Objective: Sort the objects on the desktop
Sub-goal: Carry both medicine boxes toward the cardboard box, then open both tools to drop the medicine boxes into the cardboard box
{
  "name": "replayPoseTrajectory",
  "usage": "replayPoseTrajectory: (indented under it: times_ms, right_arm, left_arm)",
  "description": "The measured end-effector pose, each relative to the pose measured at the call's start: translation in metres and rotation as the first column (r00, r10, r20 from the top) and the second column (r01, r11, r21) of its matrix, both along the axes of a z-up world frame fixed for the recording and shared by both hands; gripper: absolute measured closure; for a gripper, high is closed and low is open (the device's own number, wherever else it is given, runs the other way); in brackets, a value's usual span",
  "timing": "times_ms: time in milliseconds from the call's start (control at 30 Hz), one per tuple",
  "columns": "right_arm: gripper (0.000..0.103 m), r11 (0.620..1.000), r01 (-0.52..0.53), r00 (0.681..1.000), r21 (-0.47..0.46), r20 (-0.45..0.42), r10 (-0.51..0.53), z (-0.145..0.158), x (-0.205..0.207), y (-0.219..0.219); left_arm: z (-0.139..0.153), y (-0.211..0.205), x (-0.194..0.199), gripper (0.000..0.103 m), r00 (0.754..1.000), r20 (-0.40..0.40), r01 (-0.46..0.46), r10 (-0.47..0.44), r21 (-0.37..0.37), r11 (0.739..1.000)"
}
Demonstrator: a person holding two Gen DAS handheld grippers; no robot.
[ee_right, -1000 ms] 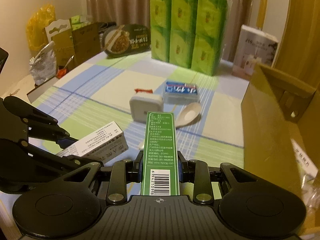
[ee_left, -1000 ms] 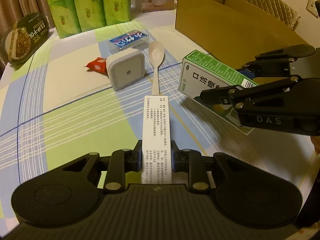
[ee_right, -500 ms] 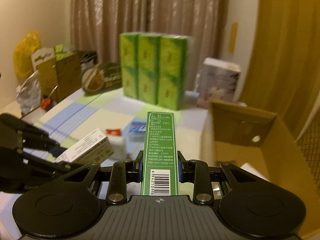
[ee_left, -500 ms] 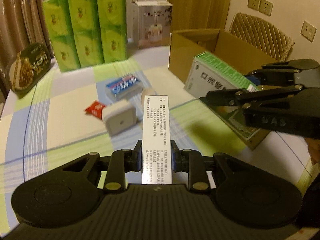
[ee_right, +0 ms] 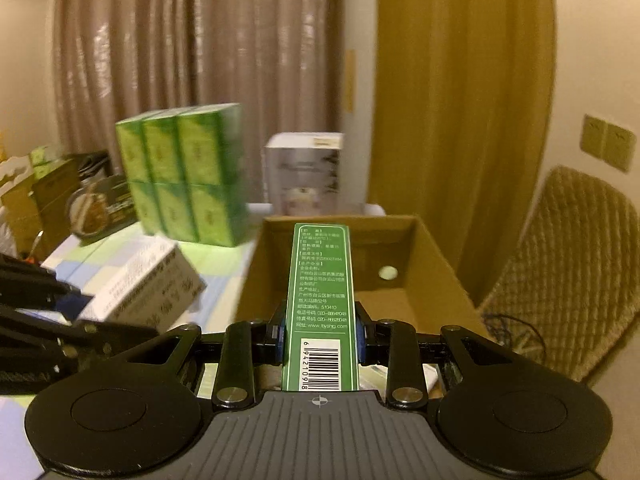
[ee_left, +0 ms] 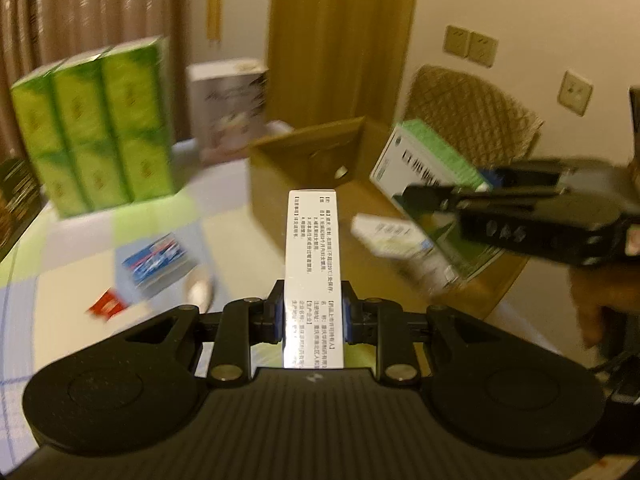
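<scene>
I had the left gripper (ee_left: 313,316) jaws clamped on the white box (ee_left: 313,264), held above the tabletop (ee_left: 80,280) beside the carton (ee_left: 304,160). Right gripper (ee_right: 320,330) jaws were clamped on the green box (ee_right: 322,280), held over the open carton (ee_right: 416,240).

white box (ee_left: 313,264): clamped, raised | green box (ee_right: 321,304): clamped over cardboard carton (ee_right: 412,240)

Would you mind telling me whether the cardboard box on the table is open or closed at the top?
Open. In the right wrist view the cardboard box shows bare inner walls, and the green box is held over it.
</scene>
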State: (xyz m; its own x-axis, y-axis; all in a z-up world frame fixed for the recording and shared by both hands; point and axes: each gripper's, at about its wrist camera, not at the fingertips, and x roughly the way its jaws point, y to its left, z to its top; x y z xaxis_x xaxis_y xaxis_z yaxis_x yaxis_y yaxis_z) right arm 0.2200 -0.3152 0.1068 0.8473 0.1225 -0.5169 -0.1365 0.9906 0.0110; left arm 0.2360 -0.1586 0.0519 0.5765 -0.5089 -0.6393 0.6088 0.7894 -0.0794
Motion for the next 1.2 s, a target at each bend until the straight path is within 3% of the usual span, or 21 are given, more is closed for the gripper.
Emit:
replayPoseTrajectory:
  times_ms: [200, 567, 633, 1000, 1067, 1133, 1200]
  right_arm:
    - [0.075, 0.999, 0.043, 0.999, 0.018, -0.007, -0.043, -0.004, 0.002, -0.029]
    - [0.075, 0.993, 0.093, 0.995, 0.075, -0.026, -0.091, -0.008, 0.013, -0.057]
    - [0.075, 0.992, 0.093, 0.995, 0.081, -0.031, -0.091, -0.009, 0.013, -0.059]
    - [0.075, 0.992, 0.071, 0.997, 0.104, -0.031, -0.068, -0.011, 0.014, -0.050]
    - [0.069, 0.991, 0.071, 0.997, 0.115, -0.021, -0.069, -0.010, 0.014, -0.050]
    - [0.056, 0.991, 0.068, 0.998, 0.114, -0.013, -0.067, -0.009, 0.013, -0.049]
    - [0.055, 0.991, 0.062, 0.998, 0.116, -0.013, -0.061, -0.009, 0.014, -0.046]
  left_arm:
    - [0.012, -0.051, 0.006, 0.082, 0.999, 0.008, 0.054, -0.054, -0.015, 0.998]
    - [-0.008, -0.098, 0.028, 0.081, 0.997, -0.045, 0.053, -0.055, -0.043, 0.998]
    - [-0.011, -0.102, 0.031, 0.073, 0.997, -0.052, 0.046, -0.048, -0.040, 0.998]
    - [-0.012, -0.086, 0.031, 0.073, 0.999, -0.031, 0.016, -0.017, -0.021, 1.000]
    - [-0.010, -0.083, 0.030, 0.072, 1.000, -0.026, 0.014, -0.015, -0.021, 1.000]
    - [-0.009, -0.080, 0.029, 0.072, 1.000, -0.019, 0.013, -0.013, -0.017, 1.000]
    - [-0.009, -0.076, 0.029, 0.071, 1.000, -0.015, 0.010, -0.010, -0.013, 1.000]
